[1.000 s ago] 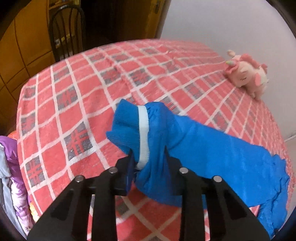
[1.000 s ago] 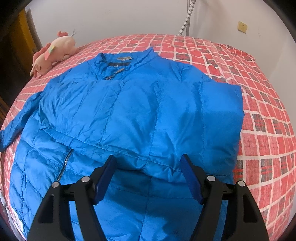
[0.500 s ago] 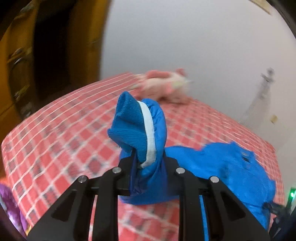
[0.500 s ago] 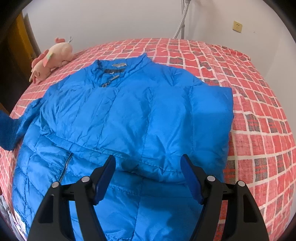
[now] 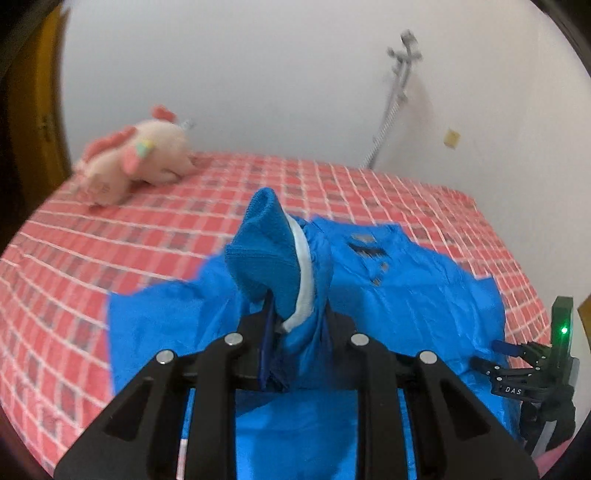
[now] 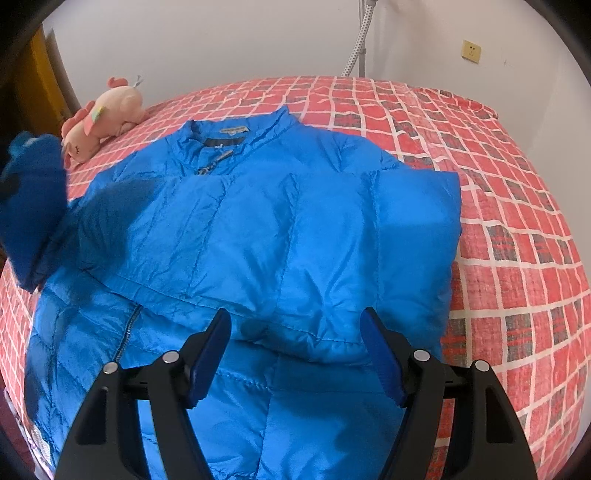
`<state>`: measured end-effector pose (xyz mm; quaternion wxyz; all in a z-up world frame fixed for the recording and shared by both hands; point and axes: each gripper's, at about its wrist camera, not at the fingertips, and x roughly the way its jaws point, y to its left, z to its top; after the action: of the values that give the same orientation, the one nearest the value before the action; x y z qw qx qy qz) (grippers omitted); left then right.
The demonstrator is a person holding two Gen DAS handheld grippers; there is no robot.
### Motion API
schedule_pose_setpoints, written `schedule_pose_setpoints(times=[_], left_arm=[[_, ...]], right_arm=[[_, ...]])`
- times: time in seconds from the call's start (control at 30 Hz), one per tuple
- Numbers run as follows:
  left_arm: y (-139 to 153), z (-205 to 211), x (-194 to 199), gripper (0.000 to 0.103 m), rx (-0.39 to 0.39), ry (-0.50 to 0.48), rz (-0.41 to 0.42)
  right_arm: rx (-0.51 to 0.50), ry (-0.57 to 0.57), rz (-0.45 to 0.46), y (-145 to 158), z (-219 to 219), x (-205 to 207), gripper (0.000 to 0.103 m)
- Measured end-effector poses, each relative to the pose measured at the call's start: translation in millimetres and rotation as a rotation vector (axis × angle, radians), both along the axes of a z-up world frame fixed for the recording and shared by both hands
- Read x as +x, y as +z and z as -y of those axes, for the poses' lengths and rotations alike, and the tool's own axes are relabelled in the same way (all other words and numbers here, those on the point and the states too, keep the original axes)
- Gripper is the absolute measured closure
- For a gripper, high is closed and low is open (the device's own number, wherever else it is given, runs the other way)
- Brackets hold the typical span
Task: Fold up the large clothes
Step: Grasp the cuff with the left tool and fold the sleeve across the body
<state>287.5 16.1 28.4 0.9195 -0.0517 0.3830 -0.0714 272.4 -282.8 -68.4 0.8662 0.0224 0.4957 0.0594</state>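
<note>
A blue puffer jacket [image 6: 266, 229] lies front up on the red checked bed [image 6: 517, 236], collar toward the far wall, its right sleeve folded across the chest. My left gripper [image 5: 295, 314] is shut on the jacket's left sleeve cuff [image 5: 269, 258], blue knit with a white band, and holds it raised above the jacket [image 5: 406, 295]. The lifted cuff also shows at the left edge of the right wrist view [image 6: 33, 206]. My right gripper [image 6: 295, 354] is open and empty, just above the jacket's lower front.
A pink plush toy [image 6: 107, 114] lies at the bed's far left corner, also seen in the left wrist view [image 5: 136, 158]. A white wall with a socket [image 6: 471, 51] and a hose [image 6: 360, 33] stands behind the bed. A yellow door [image 5: 33, 122] is at left.
My left gripper has lifted the sleeve cuff off the bed and swung it right, over the jacket body. My right gripper has stayed open, shifting slightly.
</note>
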Motion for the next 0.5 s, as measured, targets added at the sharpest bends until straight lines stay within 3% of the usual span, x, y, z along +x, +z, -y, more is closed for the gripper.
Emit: schedule_pose_setpoints(times=[0.2,0.27,0.4,0.43,0.5], left_arm=[[-45,28,24,0.082,0.032,-0.061,-0.090],[-55,34,24,0.075,0.021,-0.113,-0.123],[-47,29,9,0.063,-0.076,-0.208,-0.143],[-44,24,4,0.054,-0.094,-0.209,-0.132],[-38,16,-1,0.052,-0.091,-0.179,-0.102]], right_arm=[[-0.008,0.000,-0.011,-5,0,2,0.031],[-0.011,0.001,-0.012,-6,0,3,0.031],[-0.014,0.003,-0.016,-8,0,4,0.030],[-0.015,0.003,-0.016,-8,0,4,0.030],[-0.020,0.004,-0.017,-9,-1,4,0.030]])
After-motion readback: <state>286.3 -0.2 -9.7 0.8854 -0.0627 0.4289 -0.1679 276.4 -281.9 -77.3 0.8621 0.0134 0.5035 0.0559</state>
